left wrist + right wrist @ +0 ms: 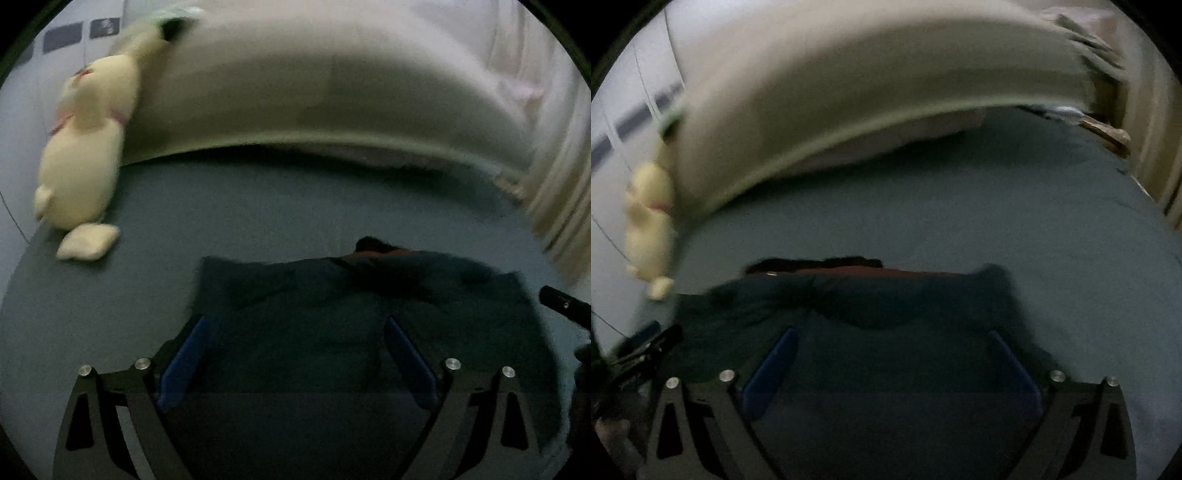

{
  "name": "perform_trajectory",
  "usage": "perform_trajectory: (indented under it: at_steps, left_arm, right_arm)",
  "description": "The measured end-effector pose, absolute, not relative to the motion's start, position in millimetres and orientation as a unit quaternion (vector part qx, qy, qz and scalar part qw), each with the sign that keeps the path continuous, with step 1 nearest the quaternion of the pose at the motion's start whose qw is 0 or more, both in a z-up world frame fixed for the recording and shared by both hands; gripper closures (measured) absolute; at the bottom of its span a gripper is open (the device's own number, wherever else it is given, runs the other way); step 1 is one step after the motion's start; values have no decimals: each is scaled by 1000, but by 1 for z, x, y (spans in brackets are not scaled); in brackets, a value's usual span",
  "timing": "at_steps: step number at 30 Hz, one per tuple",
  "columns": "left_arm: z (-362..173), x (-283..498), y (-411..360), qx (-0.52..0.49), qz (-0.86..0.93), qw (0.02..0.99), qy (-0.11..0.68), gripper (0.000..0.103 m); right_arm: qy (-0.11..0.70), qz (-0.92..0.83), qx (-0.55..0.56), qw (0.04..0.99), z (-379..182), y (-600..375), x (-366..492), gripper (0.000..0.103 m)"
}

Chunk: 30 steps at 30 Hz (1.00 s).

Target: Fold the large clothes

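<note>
A large dark teal garment (332, 306) lies spread on the blue bed sheet (258, 199), with a reddish lining and black trim at its far edge (380, 249). My left gripper (295, 325) is open above its near part, blue pads wide apart. In the right wrist view the same garment (886, 314) lies under my open right gripper (892, 336). Each gripper shows at the edge of the other's view: the right one (563, 301) and the left one (650, 343). Both views are blurred.
A cream plush toy (85, 158) lies at the bed's far left, also in the right wrist view (650, 221). A long pale bolster or headboard cushion (314, 99) runs along the far side. Curtains (561, 206) hang at the right. Blue sheet lies beyond the garment.
</note>
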<state>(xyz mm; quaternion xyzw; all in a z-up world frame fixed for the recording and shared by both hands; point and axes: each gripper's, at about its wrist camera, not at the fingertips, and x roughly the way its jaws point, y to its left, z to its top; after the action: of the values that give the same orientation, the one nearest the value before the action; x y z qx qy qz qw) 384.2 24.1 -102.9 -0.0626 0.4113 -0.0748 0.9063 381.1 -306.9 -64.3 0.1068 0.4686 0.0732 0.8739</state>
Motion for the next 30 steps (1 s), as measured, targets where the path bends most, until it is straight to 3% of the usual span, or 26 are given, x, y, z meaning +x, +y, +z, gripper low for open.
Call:
perform_trajectory:
  at_steps: [5,12,19,21,23,30]
  left_arm:
    - [-110,304,123,-164,-115,893,403,4]
    - [-164,287,162,-303,-169,823,450,4]
    - [-170,311,132,-281,-222,804,475,4]
    - [-175,314,125,-283,-226,790,494,4]
    - [-184,318,118,-274,-233,775,519,4]
    - [-192,327,115,-264,-230,775,526,6]
  right_arm:
    - [465,76,215,855,-60,-417,299,0]
    - [512,125,378,761,-142,-491,255,0]
    - [532,168,386,735,-173,-465,295,1]
    - [533,214,383,723,-168,-447,295,27]
    - [553,207,336,734,-166,-438,297,27]
    - [559,213,359,716,-179,-439,312,26]
